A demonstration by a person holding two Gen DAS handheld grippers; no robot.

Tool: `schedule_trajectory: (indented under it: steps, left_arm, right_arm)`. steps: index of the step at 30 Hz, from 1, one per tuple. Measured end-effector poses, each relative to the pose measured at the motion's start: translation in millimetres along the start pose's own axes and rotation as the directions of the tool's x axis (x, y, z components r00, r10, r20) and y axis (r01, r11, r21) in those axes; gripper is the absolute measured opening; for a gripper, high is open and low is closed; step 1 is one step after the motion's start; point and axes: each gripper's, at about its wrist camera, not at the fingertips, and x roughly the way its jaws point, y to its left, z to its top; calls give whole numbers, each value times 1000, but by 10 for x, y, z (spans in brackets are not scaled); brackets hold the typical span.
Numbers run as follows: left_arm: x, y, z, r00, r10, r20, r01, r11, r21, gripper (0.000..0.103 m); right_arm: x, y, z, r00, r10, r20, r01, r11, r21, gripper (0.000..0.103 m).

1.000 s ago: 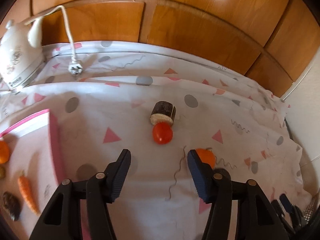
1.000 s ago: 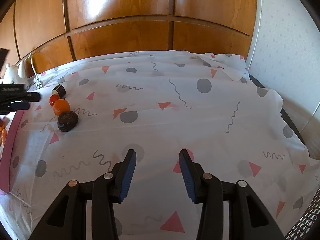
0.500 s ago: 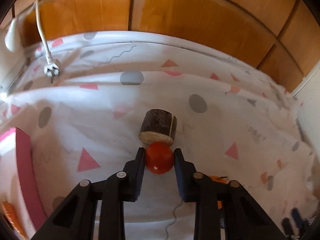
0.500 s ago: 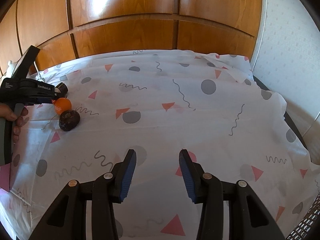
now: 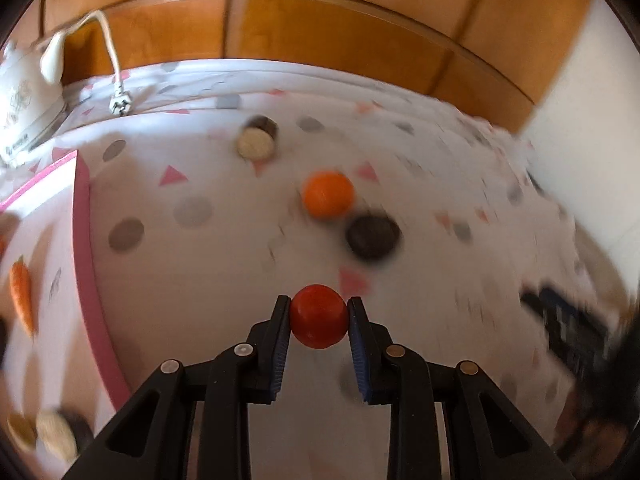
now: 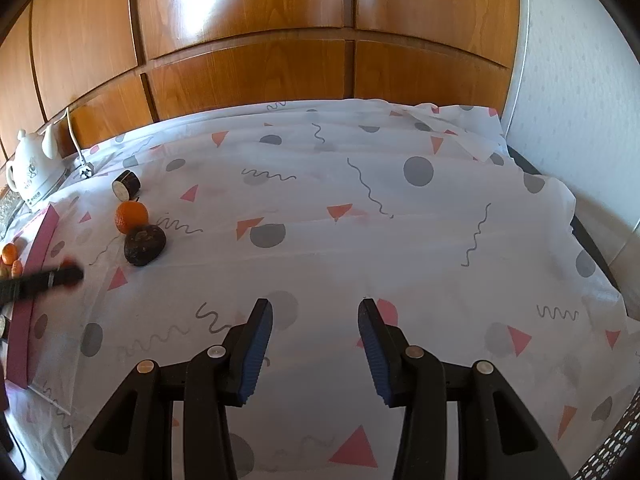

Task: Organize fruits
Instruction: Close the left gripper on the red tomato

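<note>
My left gripper (image 5: 319,317) is shut on a small red tomato (image 5: 319,316), held above the patterned cloth; the view is blurred by motion. Beyond it lie an orange (image 5: 328,194), a dark round fruit (image 5: 372,237) and a cut brown cylinder piece (image 5: 256,142). A pink-rimmed tray (image 5: 86,248) on the left holds a carrot (image 5: 21,290) and other pieces. In the right wrist view my right gripper (image 6: 316,340) stands open over bare cloth, far from the orange (image 6: 131,216), dark fruit (image 6: 145,245) and cut piece (image 6: 126,185). The left gripper (image 6: 60,276) shows blurred at the left edge.
A white kettle (image 6: 34,168) with a cord and plug (image 5: 120,104) sits at the back left. Wooden cabinet doors (image 6: 248,76) run behind the table. A white wall (image 6: 576,80) bounds the right side. The tray's pink rim (image 6: 30,292) shows at far left.
My left gripper closed on the red tomato, lifted it away from the cut piece and swung back toward the tray. The right gripper stayed still.
</note>
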Motion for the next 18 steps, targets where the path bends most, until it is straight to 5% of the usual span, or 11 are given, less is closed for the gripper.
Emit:
schedule_trajectory:
  steps: [9,18]
  left_arm:
    - [-99,-246,-544,1000,22,3,-22,986,167,28]
    - [-101,-152,-614,999,-23,37,17,990,140,28]
  right_arm:
    - [-76,91,2,995,89,-34,-90,995,-32,45]
    - [-206,499,304,951,293,-96,-306,935,-179,45]
